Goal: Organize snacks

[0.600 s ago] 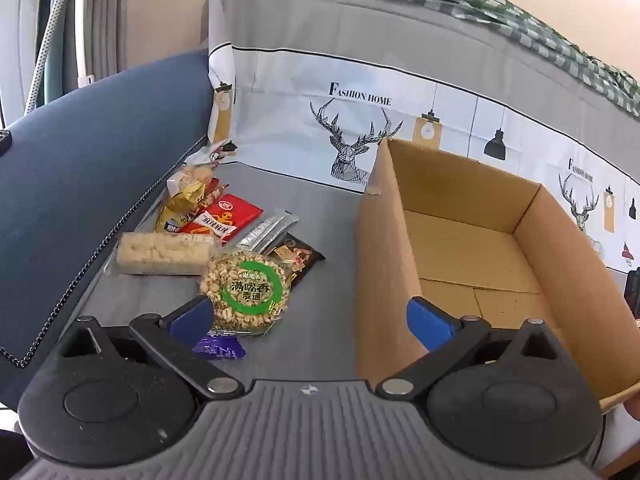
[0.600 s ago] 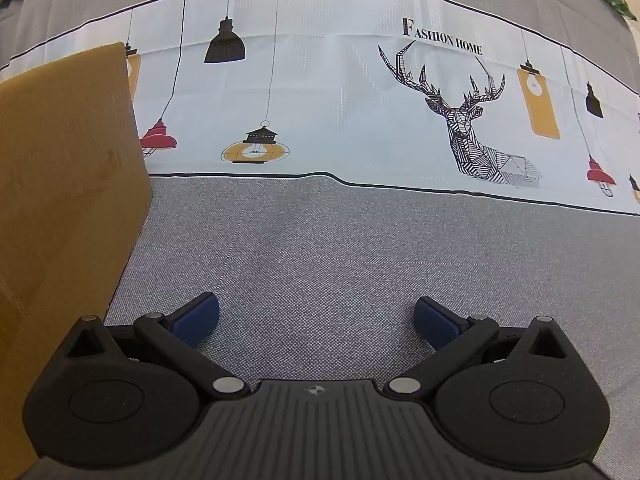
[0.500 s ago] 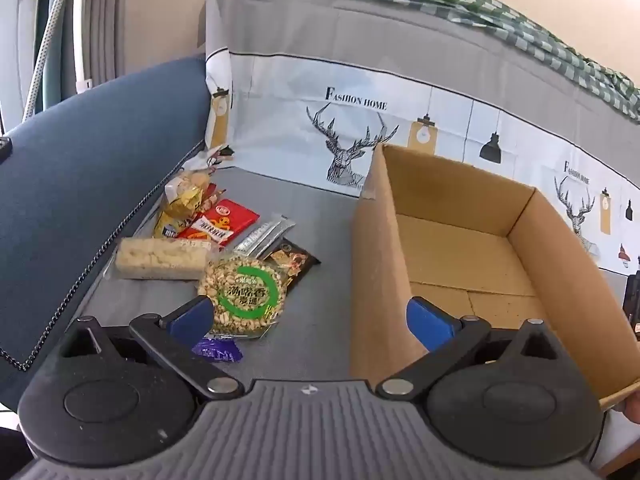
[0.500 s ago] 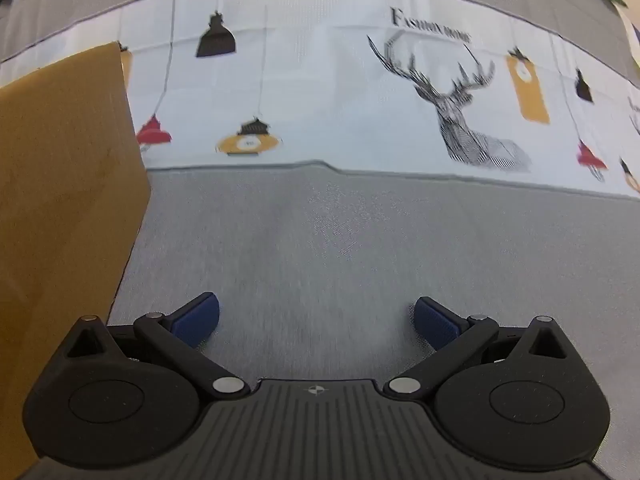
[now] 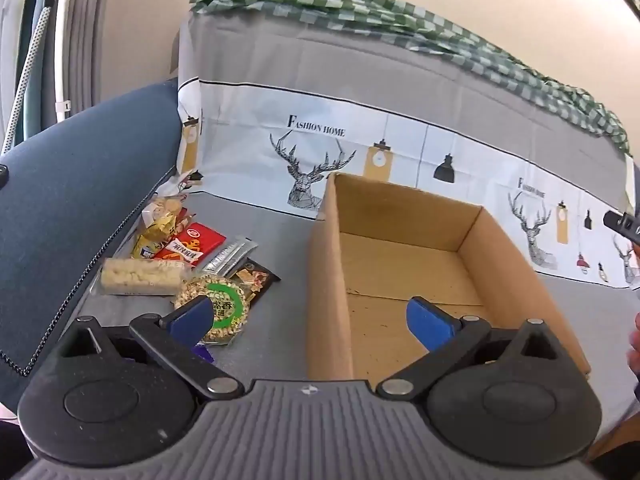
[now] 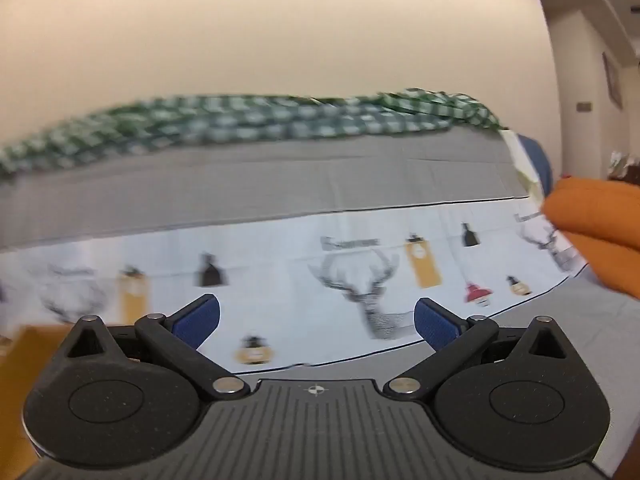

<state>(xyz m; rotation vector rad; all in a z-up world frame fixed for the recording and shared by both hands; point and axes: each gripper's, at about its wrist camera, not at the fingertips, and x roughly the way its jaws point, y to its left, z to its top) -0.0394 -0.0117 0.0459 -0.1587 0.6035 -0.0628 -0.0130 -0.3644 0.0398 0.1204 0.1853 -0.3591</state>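
Snacks, one group, laid on the grey cover to the left of the cardboard box (image 5: 326, 280), well clear of its wall:
- round peanut disc (image 5: 222, 308) with a green ring label, nearest the camera, partly hidden behind the left fingertip;
- pale puffed-rice bar (image 5: 138, 280) in clear wrap, just left of the disc;
- red packet (image 5: 194, 245) behind the bar;
- gold-wrapped packet (image 5: 156, 232) at the far left, against the blue cushion (image 5: 72, 200);
- silver sachet (image 5: 232, 256) and dark brown packet (image 5: 256, 280), overlapped between the red packet and the disc;
- purple wrapper (image 5: 206, 354), only a corner seen under the left finger linkage.

Cardboard box: open-topped, nothing seen inside, set upright on the cover with a printed sheet behind it.

Left gripper (image 5: 310, 316): jaws spread wide, nothing between the blue pads; one pad is seen over the peanut disc, the other over the box floor, and neither is touching anything.

Right gripper (image 6: 316, 320): jaws spread wide, nothing held; it is pointed at the deer-and-lamp printed sheet (image 6: 360, 288). The view is blurred.

Surroundings: green checked cloth (image 5: 400, 20) draped along the top of the backrest; orange cushion (image 6: 596, 224) at the right edge of the right wrist view; part of a hand (image 5: 634, 340) glimpsed at the right edge of the left wrist view.
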